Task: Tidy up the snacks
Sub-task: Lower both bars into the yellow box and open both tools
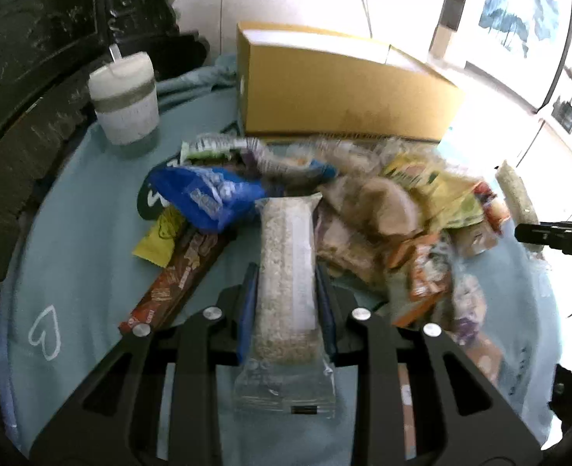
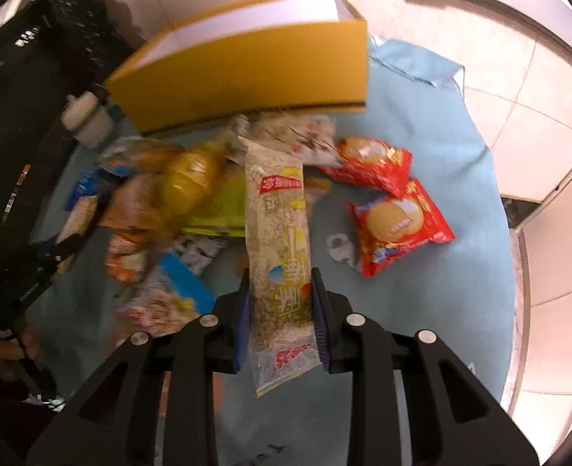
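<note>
Two long clear-wrapped puffed-rice bars, one per gripper. Left gripper (image 1: 286, 295) fingers pinching the plain clear-wrapped rice bar (image 1: 286, 260) mid-length; right gripper (image 2: 282, 303) fingers clamped on the yellow-printed rice bar (image 2: 278, 233) near its lower third. Probably light and crumbly, with slick film, so best gripped across the solid middle, never the empty crimped end, and without squeezing hard. Rest of the snack pile (image 1: 363, 209) heaped on the light blue cloth (image 1: 76, 233) over the table, two red round-cake packets (image 2: 394, 217) at 3 o'clock of the right bar. Open yellow cardboard box (image 2: 247, 73) at 12 o'clock, just behind the pile, likely the destination. White lidded cup (image 1: 125, 97) at 10 o'clock, beige tiled floor (image 2: 519, 77) beyond.
</note>
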Available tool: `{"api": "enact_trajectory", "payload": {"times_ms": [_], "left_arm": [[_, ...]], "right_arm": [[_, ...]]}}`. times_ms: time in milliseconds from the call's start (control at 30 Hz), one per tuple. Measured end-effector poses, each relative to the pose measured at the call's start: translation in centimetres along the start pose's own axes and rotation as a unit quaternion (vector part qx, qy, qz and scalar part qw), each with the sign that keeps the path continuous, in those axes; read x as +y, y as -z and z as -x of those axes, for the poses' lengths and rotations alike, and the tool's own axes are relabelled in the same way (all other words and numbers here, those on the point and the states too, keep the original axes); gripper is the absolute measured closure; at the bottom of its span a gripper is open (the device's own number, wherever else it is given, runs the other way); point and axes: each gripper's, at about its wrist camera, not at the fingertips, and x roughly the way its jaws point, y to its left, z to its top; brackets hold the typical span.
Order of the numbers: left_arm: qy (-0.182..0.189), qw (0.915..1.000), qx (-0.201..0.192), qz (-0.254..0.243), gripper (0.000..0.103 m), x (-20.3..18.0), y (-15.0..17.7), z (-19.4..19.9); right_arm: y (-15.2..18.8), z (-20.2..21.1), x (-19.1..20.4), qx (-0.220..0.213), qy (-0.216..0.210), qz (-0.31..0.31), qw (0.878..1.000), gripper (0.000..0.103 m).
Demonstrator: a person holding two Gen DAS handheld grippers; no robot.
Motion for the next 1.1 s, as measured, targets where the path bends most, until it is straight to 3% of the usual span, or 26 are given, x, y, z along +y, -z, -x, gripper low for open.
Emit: {"api": "enact_trajectory", "payload": {"times_ms": [233, 367, 700, 900, 1100], "left_arm": [[0.013, 0.9983, -0.056, -0.012, 0.075, -1.5, -2.2, 4.5], [0.024, 0.9952, -0.094, -0.014, 0.075, -2.7, -5.3, 6.8], [0.035, 0.9857, -0.165, -0.007, 0.075, -6.4, -18.9, 9.6], [0.021, 0.9868, -0.158, -0.028, 0.075, -7.8, -25.8, 7.5], [-0.009, 0.9906, -0.134, -0.026, 0.073, -6.7, -29.6, 3.8]], "right_arm": [[-1.4, 4.3, 2.2, -0.04, -0.033, 0.002, 0.999, 0.075], [-3.6, 7.4, 3.3, -0.073, -0.046, 0.006, 0.996, 0.075], [-15.2, 14.4, 5.1, -0.157, -0.046, 0.034, 0.986, 0.075], [-21.7, 14.5, 6.0, -0.169, -0.026, 0.048, 0.984, 0.075], [-26.2, 12.0, 6.1, -0.16, -0.023, 0.046, 0.986, 0.075]]}}
